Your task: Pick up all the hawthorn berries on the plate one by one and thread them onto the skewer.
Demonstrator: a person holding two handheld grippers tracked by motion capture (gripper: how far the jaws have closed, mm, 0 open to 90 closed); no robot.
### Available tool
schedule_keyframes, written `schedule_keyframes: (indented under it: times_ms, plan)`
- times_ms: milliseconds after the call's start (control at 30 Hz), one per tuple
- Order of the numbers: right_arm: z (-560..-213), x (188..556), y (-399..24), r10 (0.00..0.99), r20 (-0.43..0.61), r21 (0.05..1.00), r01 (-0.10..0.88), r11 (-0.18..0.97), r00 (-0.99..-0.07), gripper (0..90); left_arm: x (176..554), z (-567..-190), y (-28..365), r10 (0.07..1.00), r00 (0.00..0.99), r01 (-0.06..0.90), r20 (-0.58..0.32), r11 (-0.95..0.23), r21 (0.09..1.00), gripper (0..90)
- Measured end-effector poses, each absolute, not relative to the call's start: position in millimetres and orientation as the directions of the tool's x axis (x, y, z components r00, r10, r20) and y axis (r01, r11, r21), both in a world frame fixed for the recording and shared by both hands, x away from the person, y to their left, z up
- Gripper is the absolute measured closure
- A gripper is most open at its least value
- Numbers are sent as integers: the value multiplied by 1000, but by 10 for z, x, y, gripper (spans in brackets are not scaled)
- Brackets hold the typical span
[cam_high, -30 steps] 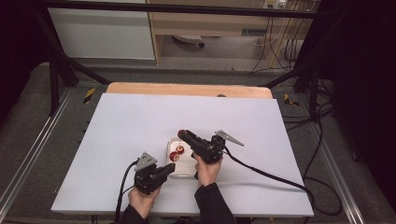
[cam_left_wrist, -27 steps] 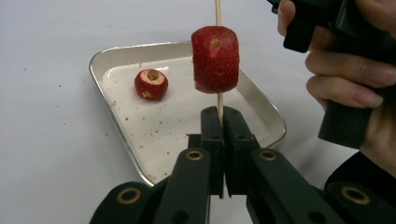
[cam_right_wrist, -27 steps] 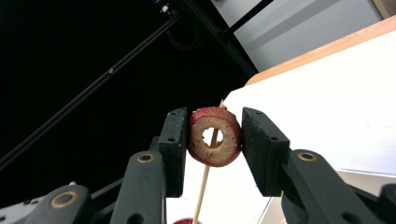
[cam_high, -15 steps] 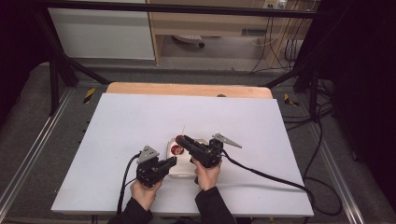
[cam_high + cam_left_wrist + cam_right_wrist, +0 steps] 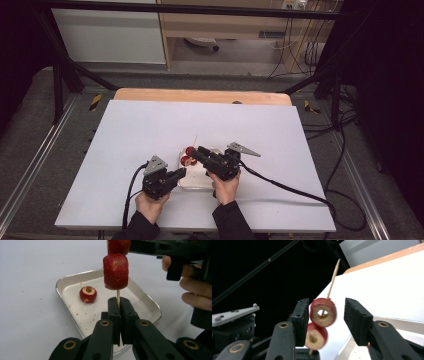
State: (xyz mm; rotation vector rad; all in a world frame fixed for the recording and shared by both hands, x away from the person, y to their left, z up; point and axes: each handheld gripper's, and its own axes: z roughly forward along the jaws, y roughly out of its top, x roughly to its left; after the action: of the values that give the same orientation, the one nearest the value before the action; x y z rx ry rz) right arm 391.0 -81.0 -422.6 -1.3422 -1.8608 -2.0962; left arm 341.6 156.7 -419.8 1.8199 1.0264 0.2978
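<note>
High view: left gripper [image 5: 176,175] clamped on skewer [image 5: 118,294], tray [image 5: 192,183] beneath at 6 o'clock. Right gripper [image 5: 325,317] jaws just opened, top berry [image 5: 323,312] released between them. Berry seated; third piece [image 5: 88,294] pending.

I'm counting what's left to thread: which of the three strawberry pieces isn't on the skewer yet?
The strawberry piece lying alone in the tray, hollow end up. The other two sit stacked on the skewer.

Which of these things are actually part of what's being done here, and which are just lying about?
In use:
wooden skewer
two strawberries on it
loose strawberry
metal tray
left hand-held gripper
right hand-held gripper

Lying about:
cables on the floor
cabinet behind the table
</note>
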Motion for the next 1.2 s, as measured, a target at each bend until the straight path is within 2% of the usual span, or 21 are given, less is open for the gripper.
schedule_keyframes:
  times_ms: [100, 333, 633, 800, 900, 1200]
  plan:
    - [-4185, 3918, -863, 519, 568, 813, 536, -229, -639, 489, 3415, -4187, 1643, 756, 617, 507, -219, -169, 845, 881]
    - [-4166, 3951, -941, 583, 459, 831, 556, -15, -671, 336, 3393, -4179, 1837, 747, 642, 494, -173, -230, 839, 881]
    - [-4190, 3993, -1002, 621, 356, 789, 581, 202, -698, 171, 3323, -4226, 2139, 730, 672, 493, -126, -314, 812, 879]
    - [-4169, 4031, -1021, 623, 345, 763, 596, 249, -702, 128, 3290, -4254, 2247, 725, 681, 491, -109, -341, 801, 879]
    - [-4131, 4057, -996, 629, 297, 745, 586, 319, -719, 102, 3293, -4271, 2271, 715, 691, 489, -112, -347, 800, 879]
    - [-3982, 4180, -801, 607, 168, 690, 533, 490, -776, 111, 3292, -4307, 2358, 719, 690, 483, -83, -372, 793, 879]
